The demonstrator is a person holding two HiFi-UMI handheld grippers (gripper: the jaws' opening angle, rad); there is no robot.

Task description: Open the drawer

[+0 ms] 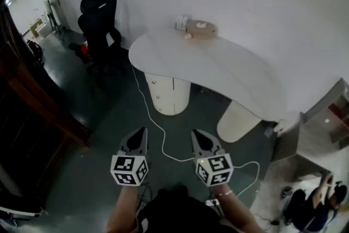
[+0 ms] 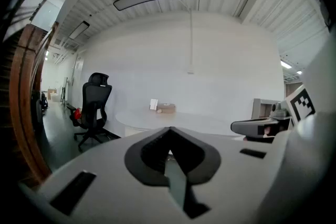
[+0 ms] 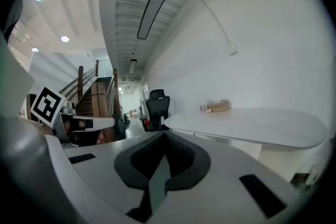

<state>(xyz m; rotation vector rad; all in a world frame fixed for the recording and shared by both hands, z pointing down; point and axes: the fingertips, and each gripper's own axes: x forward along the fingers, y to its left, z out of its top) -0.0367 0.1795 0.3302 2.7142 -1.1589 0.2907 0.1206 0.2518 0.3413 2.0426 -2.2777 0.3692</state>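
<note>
- I am holding the left gripper [image 1: 140,136] level over the dark floor, its jaws pressed together with nothing between them.
- I am keeping the right gripper [image 1: 197,136] just beside it, jaws likewise closed and empty.
- Both are pointing toward the rounded drawer pedestal [image 1: 166,93] under the white desk [image 1: 218,65], well apart from them, its fronts sitting flush.
- A white cable [image 1: 148,114] is trailing across the floor between pedestal and grippers.
</note>
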